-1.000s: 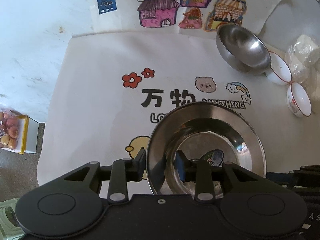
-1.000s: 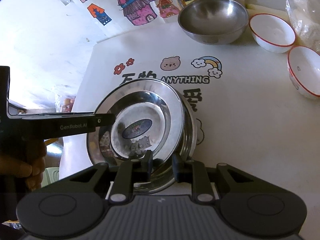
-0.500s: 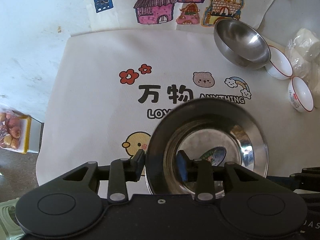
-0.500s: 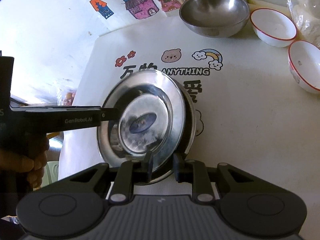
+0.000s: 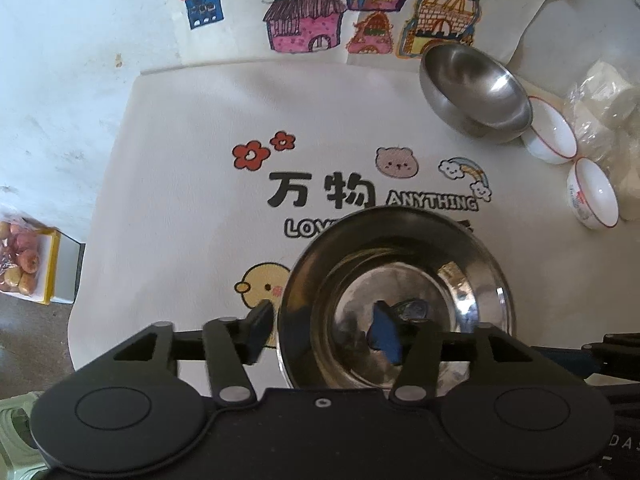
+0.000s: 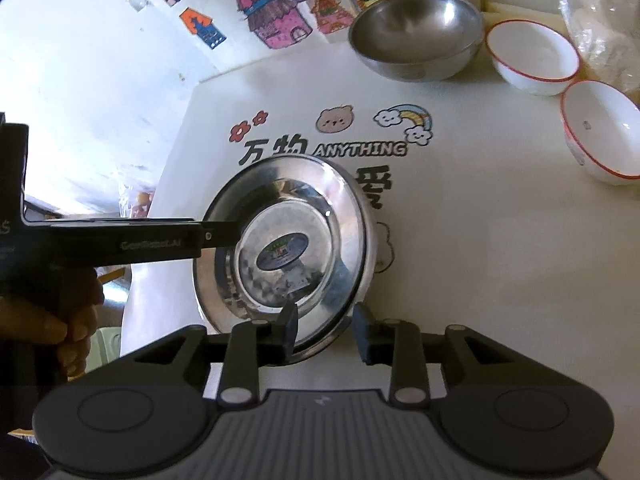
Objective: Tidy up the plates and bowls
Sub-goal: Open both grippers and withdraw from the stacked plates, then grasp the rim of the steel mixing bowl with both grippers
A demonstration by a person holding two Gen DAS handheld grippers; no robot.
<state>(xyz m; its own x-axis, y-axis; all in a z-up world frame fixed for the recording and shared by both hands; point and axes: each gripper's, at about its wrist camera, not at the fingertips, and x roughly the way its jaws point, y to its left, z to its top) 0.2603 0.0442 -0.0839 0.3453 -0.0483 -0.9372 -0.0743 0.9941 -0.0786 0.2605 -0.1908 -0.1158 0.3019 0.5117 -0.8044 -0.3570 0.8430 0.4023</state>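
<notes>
A white cloth [image 5: 192,184] printed with red flowers, a bear, a rainbow, a yellow chick and the word ANYTHING covers most of the pale worktop [image 5: 60,80]. Behind it lie paper sheets of coloured house drawings [image 5: 308,12]. Clear plastic bags of white lumps [image 5: 604,96] sit at the right edge. Off the left edge, lower down, a yellow-rimmed box of fruit [image 5: 24,264] rests.

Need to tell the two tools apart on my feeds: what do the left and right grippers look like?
Left gripper: glossy black body, round side discs, black link arms with silver rivets, blue-faced pads; pale lettering on its side. Right gripper: same build, but a ribbed grey centre panel with a small light mark.
</notes>
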